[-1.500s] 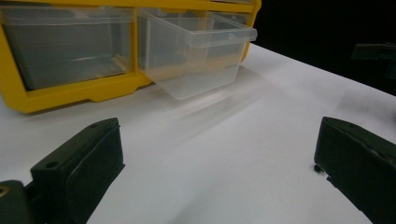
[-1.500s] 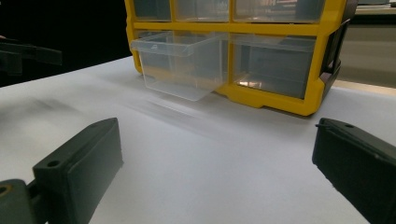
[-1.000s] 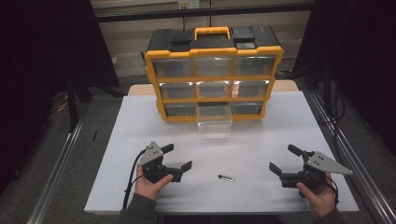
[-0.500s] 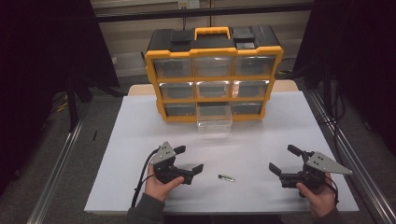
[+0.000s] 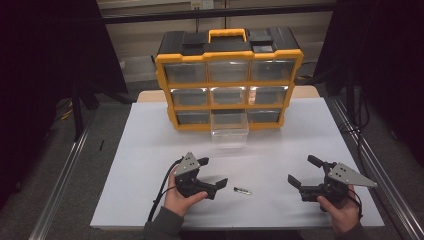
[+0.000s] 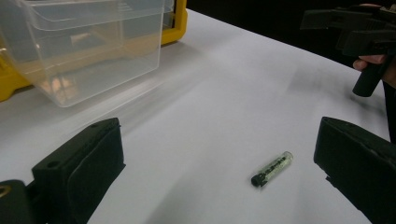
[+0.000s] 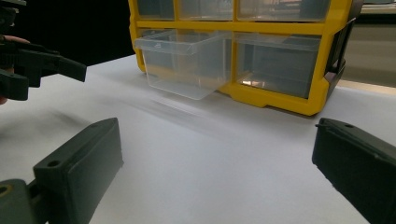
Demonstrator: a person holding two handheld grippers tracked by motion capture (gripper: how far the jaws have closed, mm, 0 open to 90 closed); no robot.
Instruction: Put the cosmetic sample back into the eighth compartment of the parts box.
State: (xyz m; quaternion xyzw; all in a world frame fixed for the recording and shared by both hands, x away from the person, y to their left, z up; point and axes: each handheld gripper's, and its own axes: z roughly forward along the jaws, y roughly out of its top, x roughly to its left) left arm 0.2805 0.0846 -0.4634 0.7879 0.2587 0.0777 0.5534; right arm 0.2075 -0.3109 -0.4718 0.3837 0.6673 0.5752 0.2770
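Note:
A small clear tube with a black cap (image 5: 242,190) (image 6: 272,168) lies on the white table (image 5: 280,150). My left gripper (image 5: 212,172) is open just left of it, low over the table, jaws spread with the tube ahead between them. Near the front right, my right gripper (image 5: 304,171) is open and holds nothing. A yellow and black drawer cabinet (image 5: 229,75) (image 7: 289,60) stands at the back. Its clear bottom middle drawer (image 5: 229,126) (image 6: 93,46) (image 7: 187,60) is pulled out.
Dark curtains flank the table and metal rails (image 5: 60,185) run along both sides. The right hand and its gripper (image 6: 364,37) appear far off in the left gripper view. The left gripper (image 7: 32,65) appears at the left edge of the right gripper view.
My left gripper has moved right and slightly forward toward the small tube. The right gripper has stayed in place.

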